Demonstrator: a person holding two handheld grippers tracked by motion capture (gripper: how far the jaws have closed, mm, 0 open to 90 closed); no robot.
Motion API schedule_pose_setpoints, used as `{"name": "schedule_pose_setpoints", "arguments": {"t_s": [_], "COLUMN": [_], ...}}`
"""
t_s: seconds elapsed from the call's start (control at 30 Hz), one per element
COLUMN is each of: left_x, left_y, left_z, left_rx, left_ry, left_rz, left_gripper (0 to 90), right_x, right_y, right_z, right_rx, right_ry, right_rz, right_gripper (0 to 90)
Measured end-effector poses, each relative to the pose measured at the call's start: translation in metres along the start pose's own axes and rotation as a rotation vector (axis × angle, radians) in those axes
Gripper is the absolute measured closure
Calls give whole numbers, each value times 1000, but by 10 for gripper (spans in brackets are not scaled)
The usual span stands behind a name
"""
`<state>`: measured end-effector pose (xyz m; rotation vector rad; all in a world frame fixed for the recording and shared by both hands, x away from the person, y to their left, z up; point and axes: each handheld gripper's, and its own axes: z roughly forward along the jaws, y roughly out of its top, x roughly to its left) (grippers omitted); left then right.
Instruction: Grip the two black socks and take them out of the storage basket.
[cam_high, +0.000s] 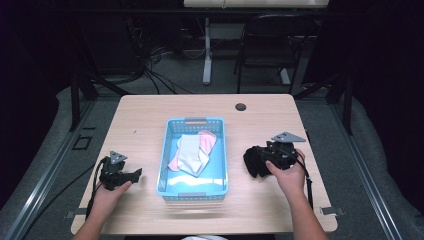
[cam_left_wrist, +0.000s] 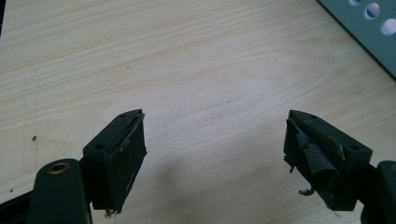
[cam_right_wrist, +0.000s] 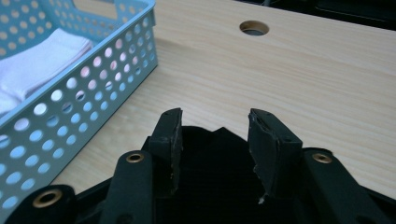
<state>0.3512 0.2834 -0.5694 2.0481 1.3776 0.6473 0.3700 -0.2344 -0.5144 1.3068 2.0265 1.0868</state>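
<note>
Black cloth lined up for a grab beside the basket

The black cloth (cam_high: 255, 161) lies right of the blue basket (cam_high: 220, 150); the right gripper (cam_right_wrist: 215, 135) is parked over it, jaws apart, nothing pinched yet, while the left gripper (cam_left_wrist: 215, 140) is kept open over bare table (cam_left_wrist: 196, 60), probably just out of the way

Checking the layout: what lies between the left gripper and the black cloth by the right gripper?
In the high view, the blue basket holding pale cloths sits between the left gripper and the black cloth.
</note>
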Motion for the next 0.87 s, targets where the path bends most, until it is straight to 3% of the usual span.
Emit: {"name": "schedule_pose_setpoints", "arguments": {"t_s": [0.3,0.5,0.67,0.87], "left_x": [1,0,0,-1], "left_y": [0,0,0,0], "left_z": [0,0,0,1], "left_rx": [0,1,2,3], "left_ry": [-1,-2,0,0], "left_rz": [1,2,3,2], "left_gripper": [208,208,208,208], "right_x": [17,26,23,10], "right_y": [-8,-13,-18,-17], "right_z": [10,19,26,21], "right_rx": [14,16,50,19], "right_ry": [16,21,46,-8], "right_rz": [-43,-38,-8,6], "right_gripper": [511,510,506,489]}}
